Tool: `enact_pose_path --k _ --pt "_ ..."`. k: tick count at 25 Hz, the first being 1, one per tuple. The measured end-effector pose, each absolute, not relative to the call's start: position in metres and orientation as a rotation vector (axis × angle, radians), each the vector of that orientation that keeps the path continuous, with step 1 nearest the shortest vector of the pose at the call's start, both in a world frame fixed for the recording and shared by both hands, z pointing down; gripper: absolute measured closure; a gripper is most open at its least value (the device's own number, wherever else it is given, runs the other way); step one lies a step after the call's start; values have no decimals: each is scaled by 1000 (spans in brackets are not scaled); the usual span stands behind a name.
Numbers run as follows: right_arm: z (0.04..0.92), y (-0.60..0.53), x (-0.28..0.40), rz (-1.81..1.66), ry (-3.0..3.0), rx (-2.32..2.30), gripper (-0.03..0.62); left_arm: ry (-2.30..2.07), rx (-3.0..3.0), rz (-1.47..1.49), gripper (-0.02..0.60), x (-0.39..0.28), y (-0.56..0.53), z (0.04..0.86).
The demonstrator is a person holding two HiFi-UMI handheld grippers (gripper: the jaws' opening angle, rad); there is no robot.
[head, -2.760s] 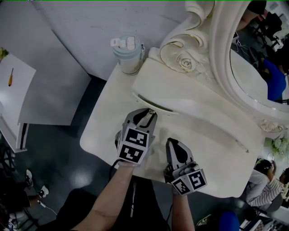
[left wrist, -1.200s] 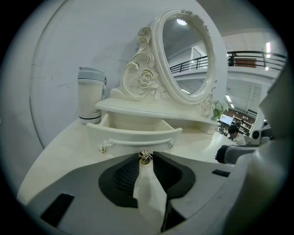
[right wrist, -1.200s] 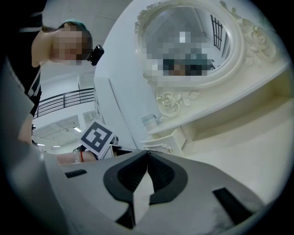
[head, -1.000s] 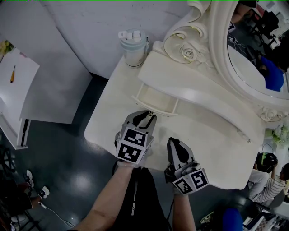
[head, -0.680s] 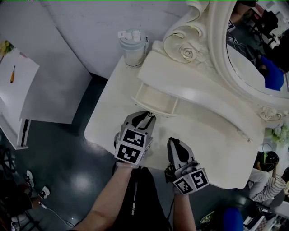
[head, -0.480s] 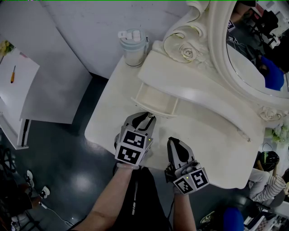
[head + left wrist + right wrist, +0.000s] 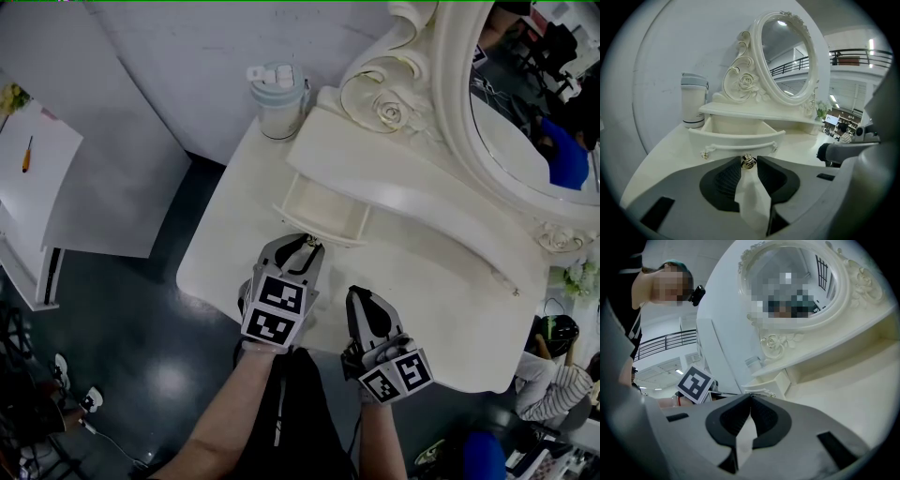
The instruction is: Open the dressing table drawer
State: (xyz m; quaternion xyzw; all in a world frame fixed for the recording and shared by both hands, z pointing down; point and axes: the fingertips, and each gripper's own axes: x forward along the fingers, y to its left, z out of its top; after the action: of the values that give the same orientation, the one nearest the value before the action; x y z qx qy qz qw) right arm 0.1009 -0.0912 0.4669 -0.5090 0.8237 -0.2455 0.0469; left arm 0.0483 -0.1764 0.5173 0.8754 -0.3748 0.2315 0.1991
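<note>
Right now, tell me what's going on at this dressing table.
A person is working a gripper in each hand at the dressing table. The drawer stands pulled partway out. The left gripper sits at the drawer front with the small brass knob between its jaw tips, and its jaws are opening. The right gripper is shut on nothing and hangs over the dressing table's front edge beside the left gripper.

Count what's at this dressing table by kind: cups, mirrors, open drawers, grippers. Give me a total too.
Cup: 1
Mirror: 1
Open drawer: 1
Grippers: 2 (left gripper, jaws opening with the drawer knob between them; right gripper, shut, empty)
Total: 5
</note>
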Motion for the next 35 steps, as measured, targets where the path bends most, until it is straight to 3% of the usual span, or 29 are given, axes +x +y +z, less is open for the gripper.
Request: enact_pose_path --k 9,14,17,35 --pt "459 -93 101 -726 2515 -1559 588 -1067 2469 600 449 37 -173 506" --pt "446 -96 104 -689 2527 -1564 588 -1043 2443 543 505 26 -172 501" --pt "435 -98 103 -649 2559 -1564 588 -1027 2451 481 580 22 -172 490" --pt "355 -105 100 -451 2680 -1554 589 -953 2554 103 581 3 -158 381"
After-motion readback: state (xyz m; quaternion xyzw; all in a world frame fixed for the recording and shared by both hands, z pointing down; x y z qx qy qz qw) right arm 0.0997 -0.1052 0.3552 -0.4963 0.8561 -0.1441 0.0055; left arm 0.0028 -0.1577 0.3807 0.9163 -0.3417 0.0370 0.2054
